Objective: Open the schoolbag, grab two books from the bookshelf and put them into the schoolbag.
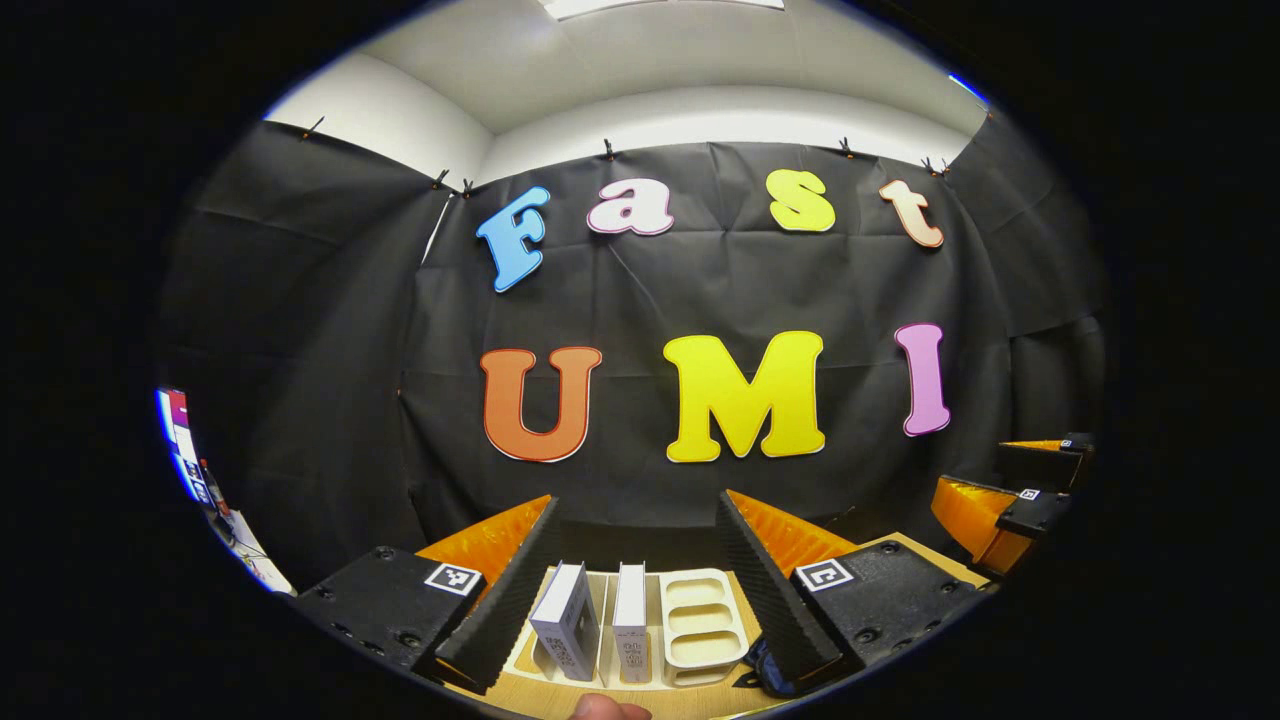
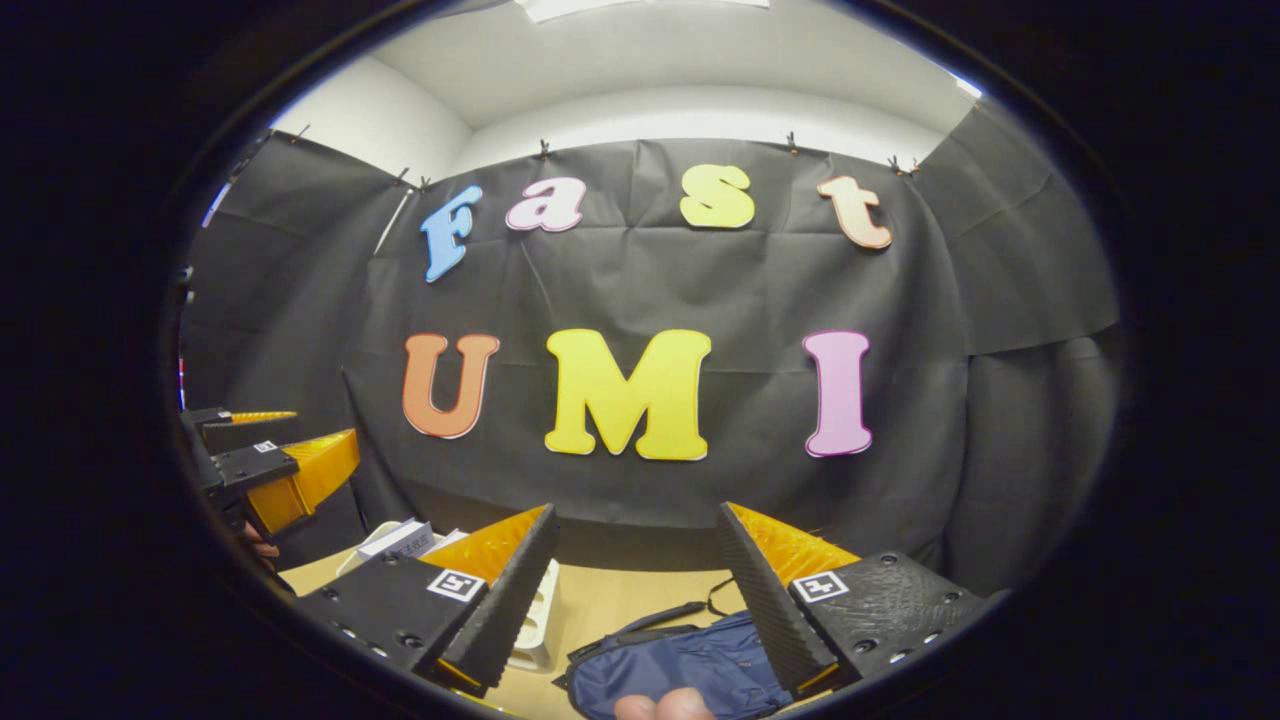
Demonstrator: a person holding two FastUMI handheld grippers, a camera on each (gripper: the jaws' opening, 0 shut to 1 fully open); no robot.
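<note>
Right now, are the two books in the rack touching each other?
Apart. The left gripper view shows a strip of rack between the left book and the right book.

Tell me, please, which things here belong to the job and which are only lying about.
For the job:
- two books upright in the white bookshelf
- blue schoolbag on the table
- left tool and right tool, both open and holding nothing

Lying about:
- nothing else on the table that I can make out
</note>
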